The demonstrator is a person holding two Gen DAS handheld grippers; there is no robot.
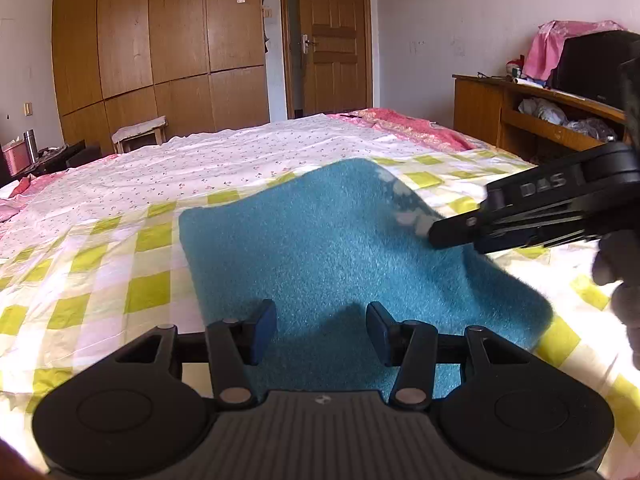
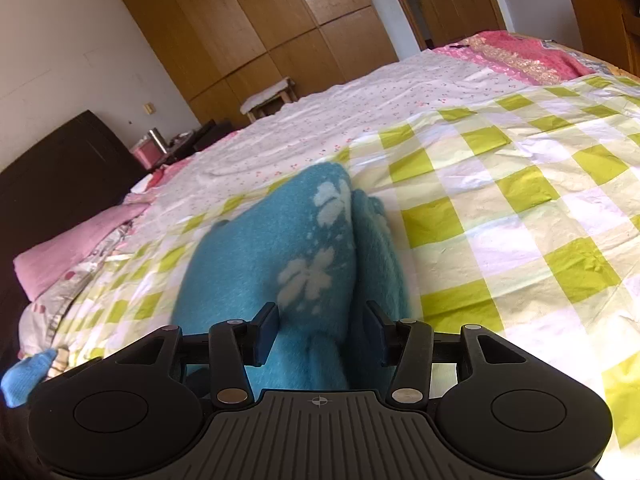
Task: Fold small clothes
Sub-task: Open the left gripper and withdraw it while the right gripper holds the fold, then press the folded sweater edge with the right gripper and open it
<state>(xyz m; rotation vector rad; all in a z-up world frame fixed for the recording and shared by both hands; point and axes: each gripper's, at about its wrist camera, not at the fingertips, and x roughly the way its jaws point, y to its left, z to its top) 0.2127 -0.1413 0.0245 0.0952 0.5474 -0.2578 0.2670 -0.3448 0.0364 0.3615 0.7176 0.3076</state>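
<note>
between the right tongs [image 2: 322,332] – blue cloth [image 2: 264,264], unpinched

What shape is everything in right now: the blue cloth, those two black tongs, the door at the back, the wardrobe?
Blue cloth: folded over on the bed, right edge raised.
Left tongs: open, over the cloth's near edge, gripping nothing.
Right tongs: open, cloth fold between the pads, not pinched.
Door: looks closed.
Wardrobe: doors shut.

A fuzzy blue cloth [image 1: 332,248] lies on the green-checked bedsheet [image 1: 100,264], the left gripper [image 1: 322,322] hovering over its near edge with jaws apart, while the right gripper [image 1: 436,236] touches its raised right side.
</note>
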